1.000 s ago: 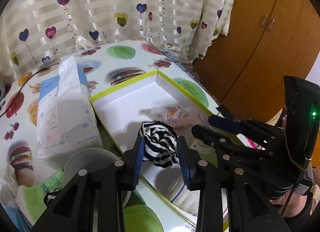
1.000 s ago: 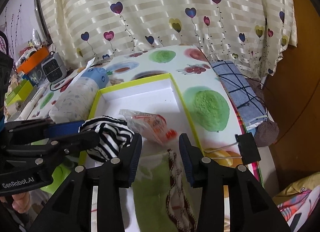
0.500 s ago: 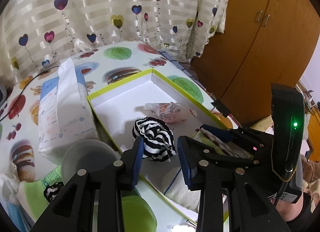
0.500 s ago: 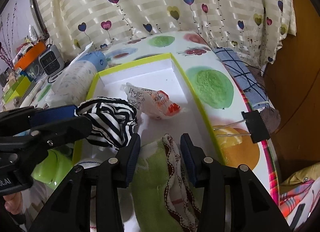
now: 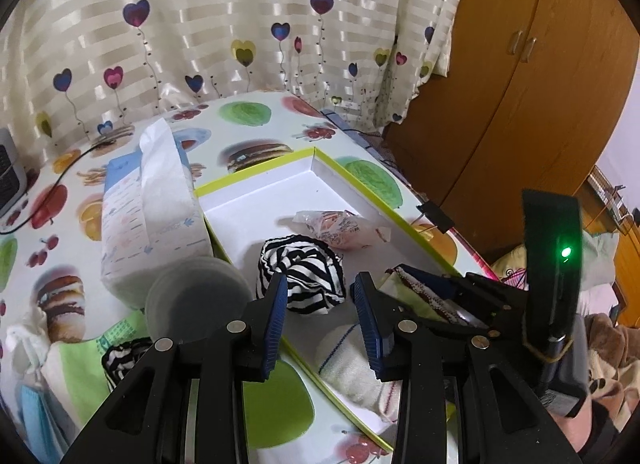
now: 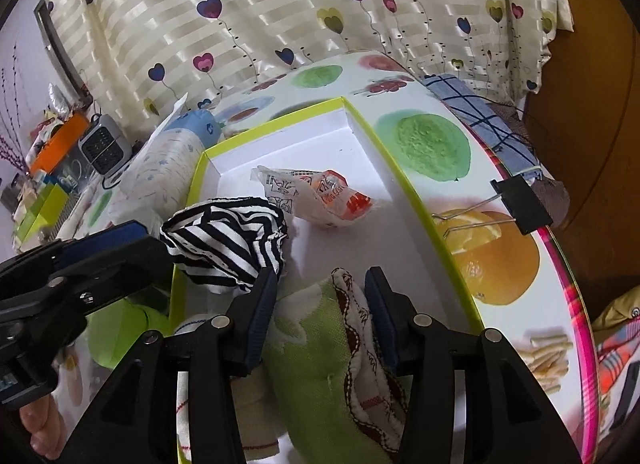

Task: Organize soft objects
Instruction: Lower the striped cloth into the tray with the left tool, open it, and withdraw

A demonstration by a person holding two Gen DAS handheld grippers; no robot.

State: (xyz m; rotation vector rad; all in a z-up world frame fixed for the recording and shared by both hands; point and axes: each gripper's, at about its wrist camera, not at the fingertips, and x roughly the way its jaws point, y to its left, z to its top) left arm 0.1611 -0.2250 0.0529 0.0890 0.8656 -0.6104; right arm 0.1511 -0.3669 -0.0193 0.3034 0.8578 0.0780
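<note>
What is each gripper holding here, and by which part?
Left gripper holds the striped cloth by its near edge. The right gripper has just been opening its jaws around the green towel; it looks released.

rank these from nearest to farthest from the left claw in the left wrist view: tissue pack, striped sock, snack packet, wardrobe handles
1. striped sock: gripped between the left claw pads, over the box.
2. snack packet: just beyond the sock, lying inside the box.
3. tissue pack: left of the box, on the table.
4. wardrobe handles: far upper right.
</note>
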